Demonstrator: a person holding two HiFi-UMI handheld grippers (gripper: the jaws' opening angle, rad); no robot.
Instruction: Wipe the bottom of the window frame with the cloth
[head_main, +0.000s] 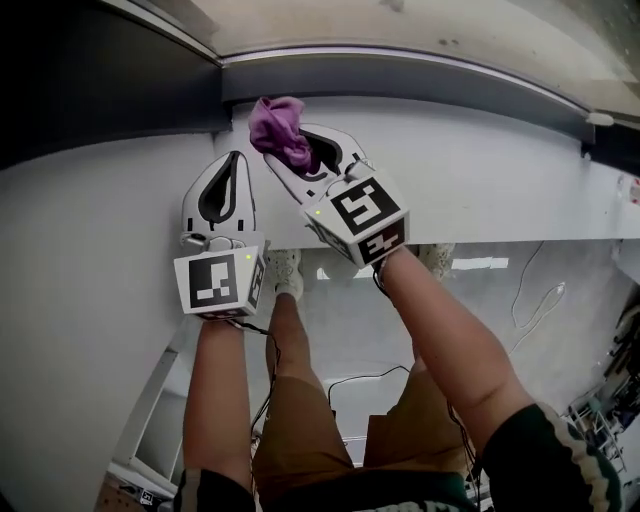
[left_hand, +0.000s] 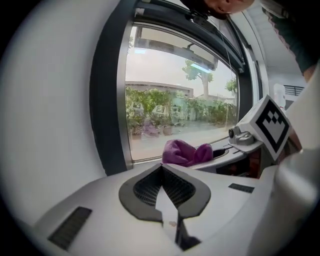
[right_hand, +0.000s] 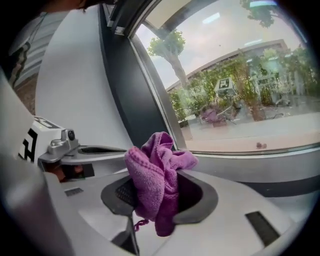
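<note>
Left tool, jaws together, just left of right tool clamped on purple cloth near dark bottom rail of window frame.

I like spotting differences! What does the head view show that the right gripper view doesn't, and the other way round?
Only the head view shows the person's legs, shoes and the cables on the floor. Only the right gripper view shows the trees and building outside. Both show the purple cloth pinched in the right gripper, the left gripper and the dark window frame.
</note>
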